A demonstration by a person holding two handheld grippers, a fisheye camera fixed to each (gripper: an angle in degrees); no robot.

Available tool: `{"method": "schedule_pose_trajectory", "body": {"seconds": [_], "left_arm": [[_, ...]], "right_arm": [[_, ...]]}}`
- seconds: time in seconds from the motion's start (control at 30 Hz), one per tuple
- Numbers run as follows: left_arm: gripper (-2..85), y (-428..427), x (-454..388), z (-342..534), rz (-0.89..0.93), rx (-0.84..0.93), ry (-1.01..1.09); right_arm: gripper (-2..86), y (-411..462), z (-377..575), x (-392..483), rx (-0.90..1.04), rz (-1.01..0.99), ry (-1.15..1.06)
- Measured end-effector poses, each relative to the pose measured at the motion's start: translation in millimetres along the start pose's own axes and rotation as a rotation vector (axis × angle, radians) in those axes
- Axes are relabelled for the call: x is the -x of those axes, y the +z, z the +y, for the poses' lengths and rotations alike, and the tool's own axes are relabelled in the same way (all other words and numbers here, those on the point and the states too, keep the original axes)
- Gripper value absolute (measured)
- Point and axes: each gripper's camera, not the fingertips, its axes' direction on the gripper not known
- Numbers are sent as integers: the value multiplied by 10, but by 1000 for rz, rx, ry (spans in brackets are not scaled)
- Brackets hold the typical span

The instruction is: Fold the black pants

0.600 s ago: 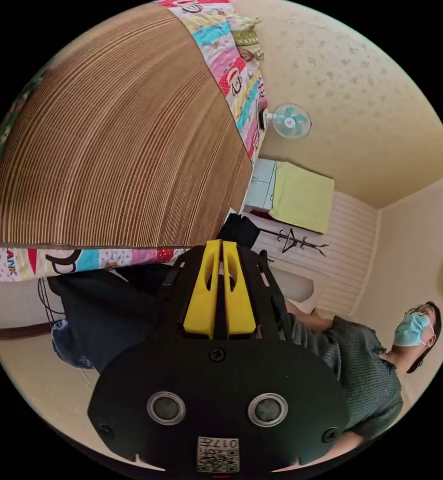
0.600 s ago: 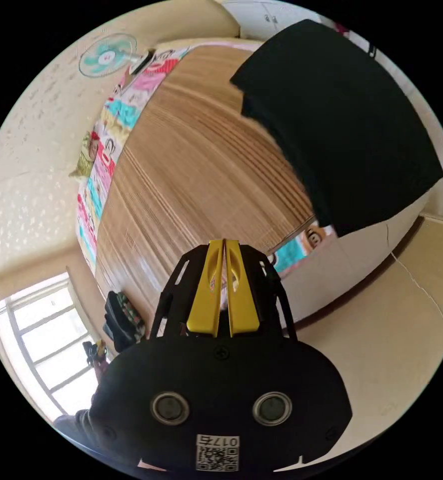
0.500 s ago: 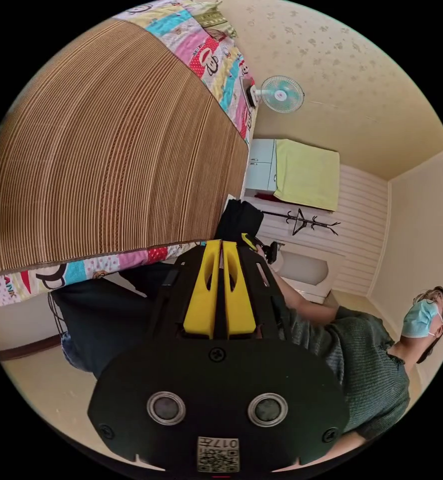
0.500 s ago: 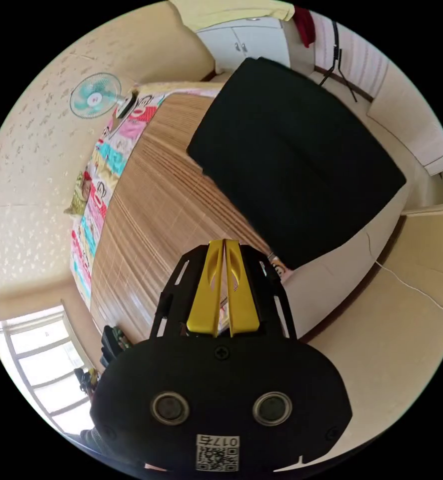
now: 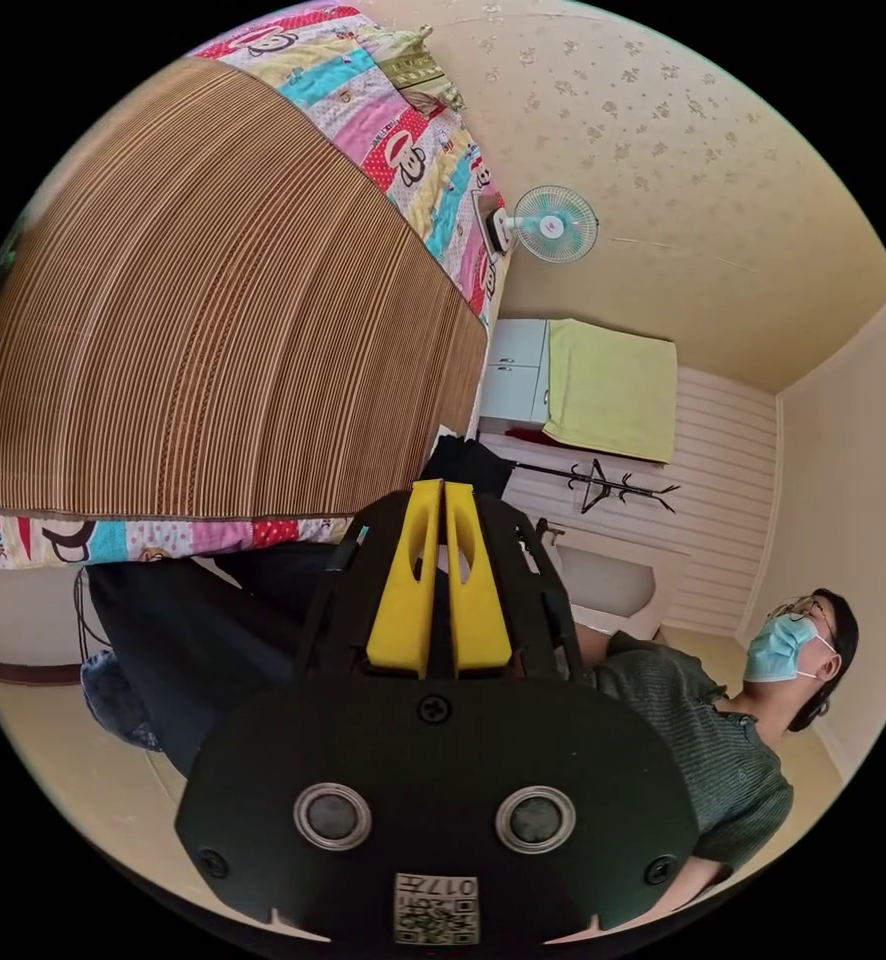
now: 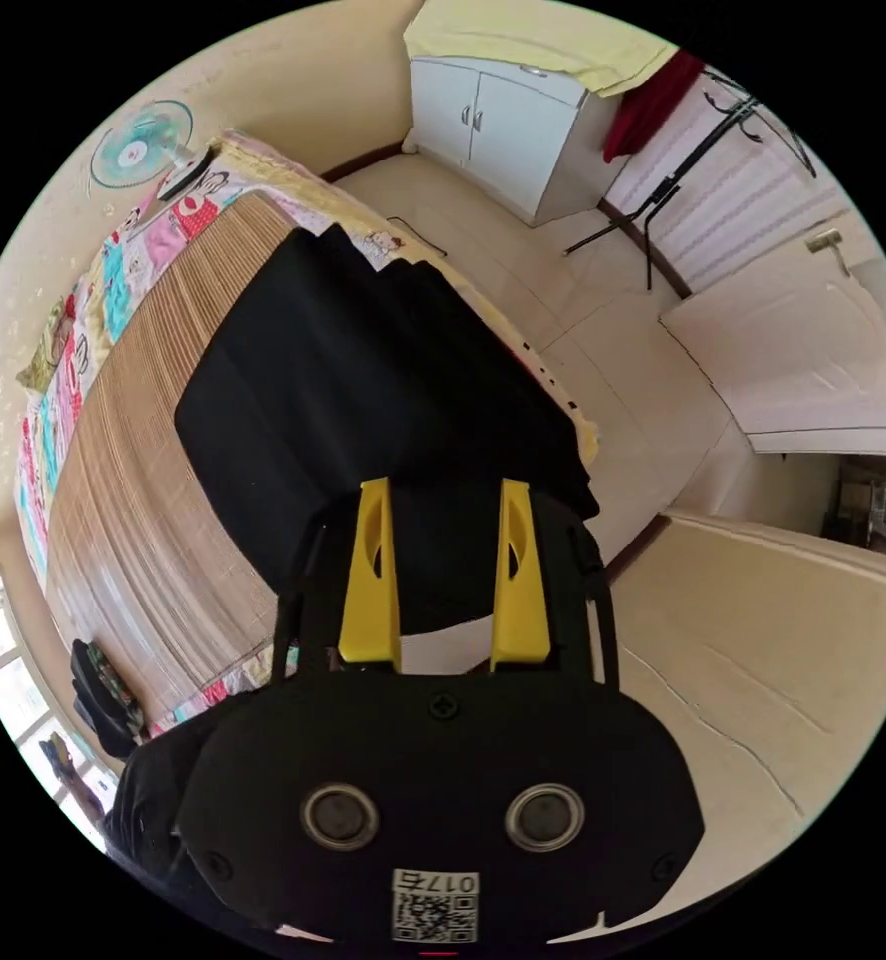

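**Inspector:** Black cloth first. Where are the black pants (image 6: pixel 363 400)?

**Assistant:** On the bed, lying over the woven brown mat (image 6: pixel 133 500) at the corner nearest the white cabinet (image 6: pixel 503 110). They read as a compact, roughly rectangular slab with one edge reaching the bed's side, so I judge the folding well advanced. In the left gripper view they appear as a small dark patch (image 5: pixel 468 465) past the mat's far corner.

**Inspector:** Right gripper (image 6: pixel 443 585)?

**Assistant:** Yellow jaws spread wide, nothing between them, poised over the pants' near edge. I cannot tell whether the tips touch the cloth. Spread like that, it looks either freshly let go or ready to take that edge.

**Inspector:** Left gripper (image 5: pixel 441 575)?

**Assistant:** Jaws pressed together with nothing visibly caught, held low beside the bed, well apart from the pants. Probably parked out of the way, since it has no part in the work at that corner.

**Inspector:** Anything else?

**Assistant:** The person (image 5: pixel 723 720) is at the bedside, with a patterned quilt (image 5: pixel 403 150) under the mat and a wall fan (image 5: pixel 553 225) above.
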Motion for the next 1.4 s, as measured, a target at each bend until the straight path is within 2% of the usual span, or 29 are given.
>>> {"method": "schedule_pose_trajectory", "body": {"seconds": [0.07,0.13,0.2,0.27,0.43,0.5,0.53,0.63,0.73,0.8,0.87,0.93,0.97,1.0,1.03,1.07,1.1,1.17,1.23,1.3,1.33,1.4], "left_arm": [[-10,95,94,38,30,-25,-7],[-10,249,210,58,73,-33,-7],[-10,357,287,69,85,-43,1],[-10,467,373,76,78,-50,2],[-10,859,671,-25,108,-33,-14],[-10,969,697,-85,136,-20,7],[-10,1018,684,-121,135,-11,32],[-10,1084,664,-159,60,-6,90],[-10,1146,777,-120,-4,-20,108],[-9,1199,892,-73,-23,-24,113],[-8,1258,1019,-15,-44,-31,123],[-4,1349,1186,52,-72,-38,143],[0,1376,1228,64,-74,-37,146],[6,1433,1305,78,-73,-31,152],[32,1496,1371,78,-67,-20,158],[44,1527,1397,75,-64,-13,162],[52,1597,1435,66,-57,3,177],[55,1701,1444,61,-56,16,220],[54,1865,1422,61,-82,30,280],[55,2023,1409,56,-97,51,322],[59,2135,1398,51,-95,62,349],[64,2303,1356,41,-73,77,400]], "right_arm": [[85,-62,-5,83,17,-61,-22],[48,-351,164,260,-102,-96,-96],[37,-683,487,547,-186,-397,-197],[31,-774,757,837,-199,-615,-249],[18,-404,1091,1837,-31,-882,-477],[15,-253,1070,2184,114,-1086,-613],[15,-273,1066,2210,114,-1085,-614],[22,-557,975,2029,-26,-886,-545],[53,-830,731,1431,-198,-598,-315],[112,-981,486,775,-271,-376,-68],[156,-958,332,316,-276,-279,91],[171,-745,176,-28,-229,-285,170],[166,-483,45,-188,-134,-355,177],[154,-202,-66,-284,-28,-529,145],[142,-84,-100,-325,10,-620,152],[119,25,-130,-365,52,-810,110],[102,-34,-132,-318,35,-990,-17],[86,-316,-47,-104,-48,-1141,-241],[77,-631,101,202,-95,-1204,-465],[72,-1022,284,453,-143,-1459,-721],[71,-1122,322,485,-161,-1540,-781],[69,-1566,462,566,-243,-1810,-1072]]}}
